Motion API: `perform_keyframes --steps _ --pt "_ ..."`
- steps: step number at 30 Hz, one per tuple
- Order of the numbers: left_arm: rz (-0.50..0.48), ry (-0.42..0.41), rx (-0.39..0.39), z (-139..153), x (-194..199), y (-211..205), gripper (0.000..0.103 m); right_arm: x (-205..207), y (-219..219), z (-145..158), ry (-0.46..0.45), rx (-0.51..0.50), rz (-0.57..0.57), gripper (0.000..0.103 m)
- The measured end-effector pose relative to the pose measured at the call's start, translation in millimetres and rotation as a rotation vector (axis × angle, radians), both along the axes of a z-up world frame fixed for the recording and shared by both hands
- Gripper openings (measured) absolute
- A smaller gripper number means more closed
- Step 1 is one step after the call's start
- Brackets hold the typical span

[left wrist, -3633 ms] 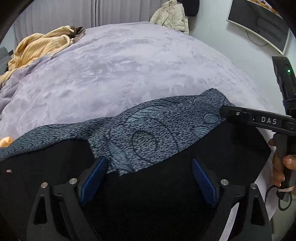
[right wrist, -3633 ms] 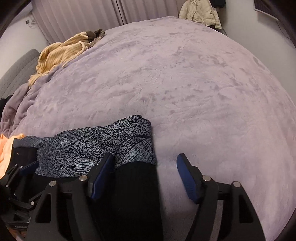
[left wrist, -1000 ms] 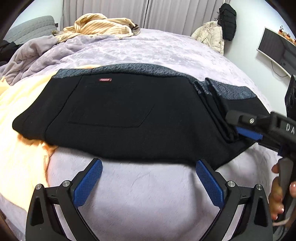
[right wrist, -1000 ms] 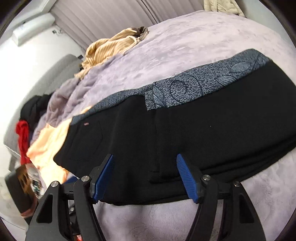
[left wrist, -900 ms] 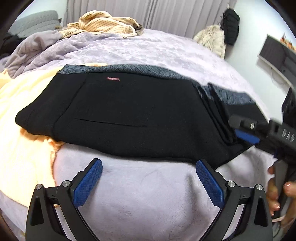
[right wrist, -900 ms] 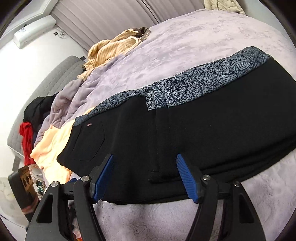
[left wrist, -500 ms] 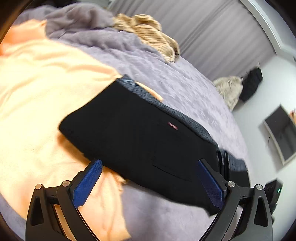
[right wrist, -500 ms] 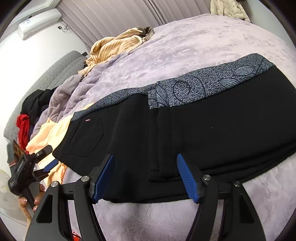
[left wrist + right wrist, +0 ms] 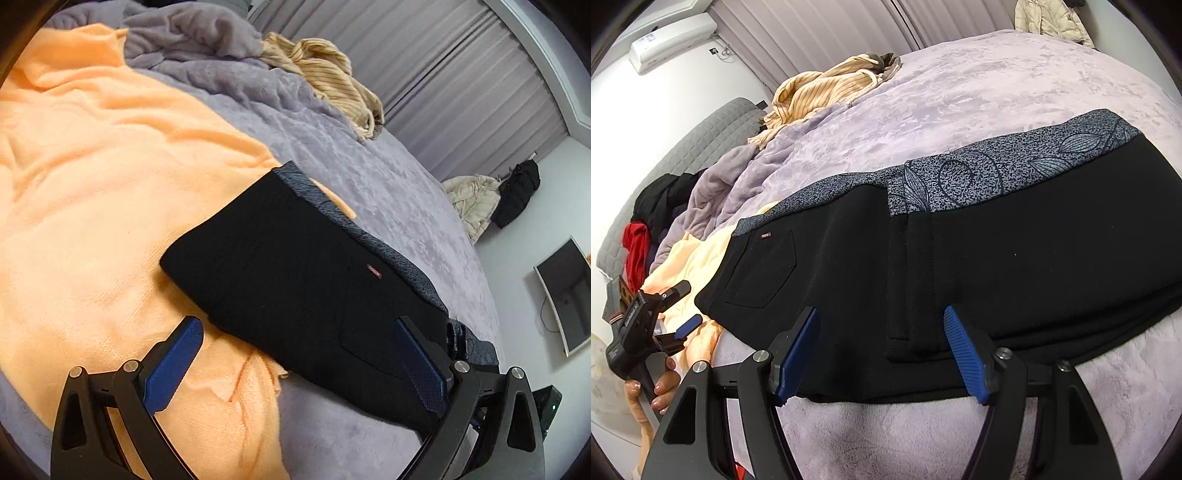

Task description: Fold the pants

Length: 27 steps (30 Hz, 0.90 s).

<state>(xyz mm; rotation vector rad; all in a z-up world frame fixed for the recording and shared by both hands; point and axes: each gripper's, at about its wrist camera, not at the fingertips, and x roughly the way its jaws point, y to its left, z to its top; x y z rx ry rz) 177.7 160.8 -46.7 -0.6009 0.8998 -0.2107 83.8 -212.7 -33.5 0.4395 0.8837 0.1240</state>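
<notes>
Both grippers stand with jaws apart and empty over a bed. Right gripper (image 9: 881,354) hovers at the near edge of the folded black pants (image 9: 1015,266), its blue pads either side of a folded-back cuff without pressing it. Left gripper (image 9: 295,365) points at the pants' (image 9: 295,288) other end, the garment's corner lying between its fingers but untouched; a hand (image 9: 661,391) grips its handle at the left of the right wrist view.

Compared with a second earlier, the left gripper's view has swung and rolled toward the waist end, while the right gripper's view is nearly unchanged.

Pants lie partly on an orange blanket (image 9: 92,177) and partly on a lilac bedspread (image 9: 979,85). A striped yellow garment (image 9: 820,92) is heaped farther back, grey curtains (image 9: 461,74) hang behind, and a monitor (image 9: 565,295) is mounted on the wall.
</notes>
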Motion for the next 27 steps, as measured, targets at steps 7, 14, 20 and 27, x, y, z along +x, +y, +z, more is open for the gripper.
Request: perform_keyframes --steps 7,14,20,27 --pt "-0.007 0.006 -0.061 -13.7 19.9 1.4 0.101 -0.7 1.0 -0.5 -0.003 -0.009 0.003 0.073" --pt "-0.061 -0.147 -0.046 29.1 9.6 -14.0 0.101 -1.5 1.8 -1.9 -0.002 -0.017 0.004 0.073" --pt "-0.007 -0.075 0.049 11.4 21.7 -27.0 0.101 -0.7 10.5 0.6 -0.002 -0.075 0.013 0.078" --pt "-0.031 0.009 -0.005 -17.7 23.2 -41.2 0.101 1.8 20.7 5.2 0.019 -0.183 0.056 0.080"
